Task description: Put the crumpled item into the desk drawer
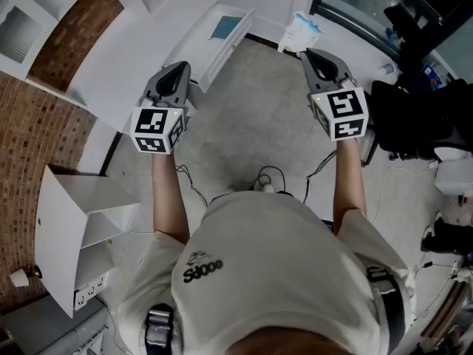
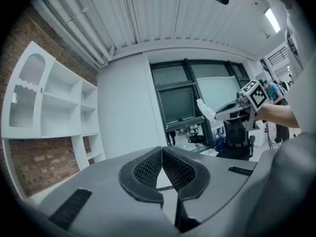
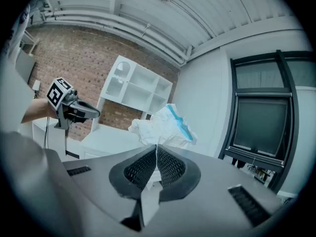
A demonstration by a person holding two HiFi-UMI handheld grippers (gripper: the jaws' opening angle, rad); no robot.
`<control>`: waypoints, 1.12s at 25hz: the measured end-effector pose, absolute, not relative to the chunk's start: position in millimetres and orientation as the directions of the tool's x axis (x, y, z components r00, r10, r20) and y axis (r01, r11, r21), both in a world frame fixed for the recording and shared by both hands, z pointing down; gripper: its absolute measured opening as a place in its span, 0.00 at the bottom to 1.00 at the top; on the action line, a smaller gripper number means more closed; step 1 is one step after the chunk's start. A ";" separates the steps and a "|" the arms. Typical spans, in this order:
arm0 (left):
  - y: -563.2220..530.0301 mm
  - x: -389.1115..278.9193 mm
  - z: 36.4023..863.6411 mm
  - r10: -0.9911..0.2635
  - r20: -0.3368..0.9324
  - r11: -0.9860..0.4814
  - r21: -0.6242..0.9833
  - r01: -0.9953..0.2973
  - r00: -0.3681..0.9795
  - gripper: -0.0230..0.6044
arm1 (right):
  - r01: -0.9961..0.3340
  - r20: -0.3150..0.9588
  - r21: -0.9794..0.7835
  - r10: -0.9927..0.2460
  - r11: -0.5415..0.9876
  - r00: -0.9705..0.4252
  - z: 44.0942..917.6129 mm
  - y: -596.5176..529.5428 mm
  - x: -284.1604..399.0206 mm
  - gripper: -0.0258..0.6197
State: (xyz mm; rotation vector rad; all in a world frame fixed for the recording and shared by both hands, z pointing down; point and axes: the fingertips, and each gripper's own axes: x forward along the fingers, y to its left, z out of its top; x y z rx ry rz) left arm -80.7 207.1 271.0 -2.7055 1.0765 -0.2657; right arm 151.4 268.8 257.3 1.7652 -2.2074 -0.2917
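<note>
The crumpled item (image 1: 300, 30) is a white wad with a blue stripe. My right gripper (image 1: 306, 53) is shut on it and holds it up in the air. In the right gripper view the wad (image 3: 163, 127) sticks out just past the closed tips of that gripper (image 3: 156, 150). My left gripper (image 1: 177, 68) is shut with nothing in it, its pads pressed together (image 2: 162, 151), and it hovers near the white desk (image 1: 144, 46). The desk drawer (image 1: 224, 32) stands pulled open, with something bluish inside. The left gripper view also catches the right gripper (image 2: 236, 105) with the wad (image 2: 205, 109).
A brick wall with white shelving (image 3: 132, 92) runs along the left. A white cabinet (image 1: 77, 224) stands at the lower left. A black office chair (image 1: 414, 117) and dark gear fill the right side. Cables (image 1: 267, 179) lie on the grey floor by my feet.
</note>
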 end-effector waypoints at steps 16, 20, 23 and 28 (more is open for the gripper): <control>234.6 -46.0 287.1 -0.730 0.098 -0.674 -0.265 -0.690 0.676 0.07 | -0.918 0.121 0.286 -0.961 0.273 -0.248 272.6 284.1 191.0 0.05; 225.9 -39.2 290.0 -0.735 0.102 -0.668 -0.274 -0.692 0.670 0.07 | -0.919 0.130 0.285 -0.961 0.272 -0.244 278.8 274.0 199.0 0.05; 217.2 -38.7 296.2 -0.738 0.110 -0.665 -0.281 -0.692 0.666 0.07 | -0.918 0.137 0.284 -0.959 0.277 -0.247 285.3 262.8 199.3 0.05; 189.7 -43.8 303.2 -0.744 0.115 -0.660 -0.275 -0.699 0.658 0.07 | -0.915 0.152 0.281 -0.954 0.291 -0.257 291.3 233.2 194.5 0.05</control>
